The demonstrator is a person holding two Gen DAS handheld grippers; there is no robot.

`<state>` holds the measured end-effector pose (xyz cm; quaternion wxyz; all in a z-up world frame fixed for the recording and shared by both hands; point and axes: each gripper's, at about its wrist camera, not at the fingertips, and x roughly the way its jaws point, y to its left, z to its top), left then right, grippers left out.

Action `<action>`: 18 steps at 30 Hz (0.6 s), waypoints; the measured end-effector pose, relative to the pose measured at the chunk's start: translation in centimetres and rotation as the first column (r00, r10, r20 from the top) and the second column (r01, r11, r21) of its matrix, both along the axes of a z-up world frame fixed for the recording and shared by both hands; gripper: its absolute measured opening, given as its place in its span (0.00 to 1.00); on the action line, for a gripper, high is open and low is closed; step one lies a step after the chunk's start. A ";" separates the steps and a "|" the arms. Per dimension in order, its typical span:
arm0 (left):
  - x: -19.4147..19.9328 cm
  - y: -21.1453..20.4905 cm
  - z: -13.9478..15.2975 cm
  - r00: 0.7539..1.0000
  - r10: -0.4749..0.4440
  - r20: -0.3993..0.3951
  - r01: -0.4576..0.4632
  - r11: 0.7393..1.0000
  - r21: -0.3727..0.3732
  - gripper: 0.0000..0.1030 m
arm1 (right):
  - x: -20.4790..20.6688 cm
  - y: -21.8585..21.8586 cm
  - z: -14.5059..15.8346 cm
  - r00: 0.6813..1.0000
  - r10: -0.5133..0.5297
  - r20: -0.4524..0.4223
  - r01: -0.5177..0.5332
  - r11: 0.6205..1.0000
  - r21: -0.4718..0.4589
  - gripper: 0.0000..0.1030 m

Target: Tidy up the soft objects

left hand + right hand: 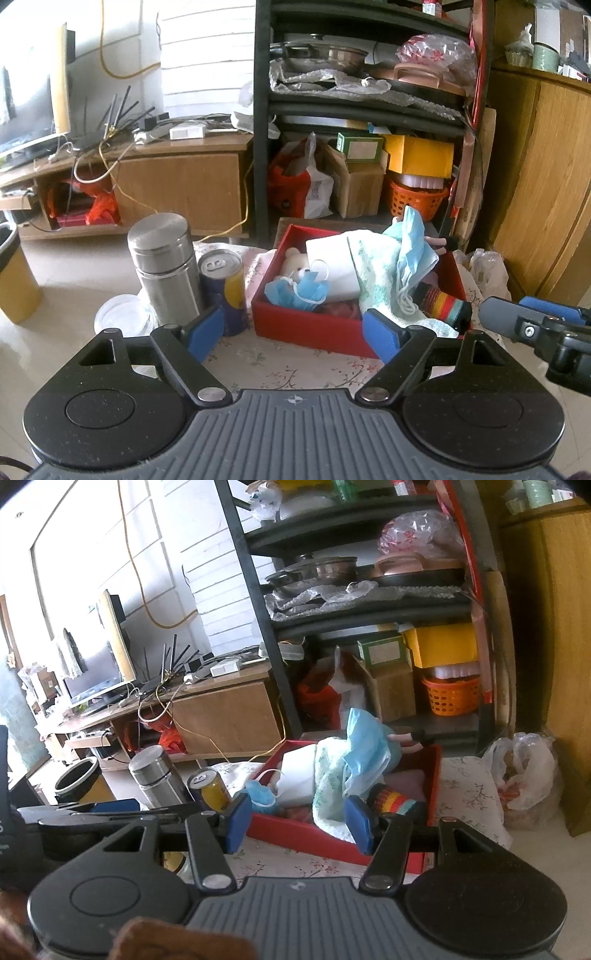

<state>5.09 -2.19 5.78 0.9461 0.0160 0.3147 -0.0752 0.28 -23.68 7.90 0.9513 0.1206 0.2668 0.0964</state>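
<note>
The red box [306,325] looks like matt cardboard, with thin crinkled blue face masks [301,290] and a pale printed cloth [373,269] of soft weave lying inside. At its 9 o'clock a flask [164,266] shows brushed, dull-shining metal, and beside it the drink can [225,284] has a glossy printed skin and a bright metal top. The table [295,369] wears a smooth floral cover. A fuzzy white plush bear [295,262] sits in the box, and a striped knitted sock [445,302] lies at its 4 o'clock edge. The left hand-held gripper [293,332] has matt black plastic arms and ribbed blue pads [382,338].
</note>
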 end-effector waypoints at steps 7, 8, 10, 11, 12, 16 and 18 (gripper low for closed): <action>-0.1 -0.4 0.0 1.000 0.000 0.010 0.000 1.000 -0.007 0.80 | 0.2 0.4 -0.4 1.000 -0.010 0.001 0.010 1.000 -0.021 0.27; -0.1 -0.5 -0.1 1.000 -0.002 0.007 0.002 1.000 -0.006 0.80 | 0.2 0.4 -0.4 1.000 -0.015 0.003 0.015 1.000 -0.021 0.27; -0.2 -0.6 -0.1 1.000 -0.001 0.008 0.001 1.000 -0.008 0.80 | 0.2 0.4 -0.4 1.000 -0.024 0.007 0.024 0.999 -0.024 0.27; -0.2 -0.6 -0.2 1.000 -0.003 0.007 0.003 1.000 -0.007 0.80 | 0.2 0.3 -0.4 0.999 -0.032 0.011 0.032 0.999 -0.023 0.27; -0.2 -0.6 -0.2 1.000 -0.003 0.008 0.003 1.000 -0.007 0.80 | 0.3 0.3 -0.4 0.999 -0.036 0.013 0.036 0.999 -0.021 0.27; -0.5 -0.9 -0.2 1.000 -0.010 0.009 0.010 1.000 -0.006 0.80 | 0.5 0.3 -0.5 0.999 -0.050 0.012 0.051 0.998 -0.025 0.27; -0.6 -1.1 -0.2 1.000 -0.014 0.011 0.015 1.000 -0.007 0.80 | 0.6 0.3 -0.6 0.999 -0.052 0.008 0.052 0.998 -0.023 0.27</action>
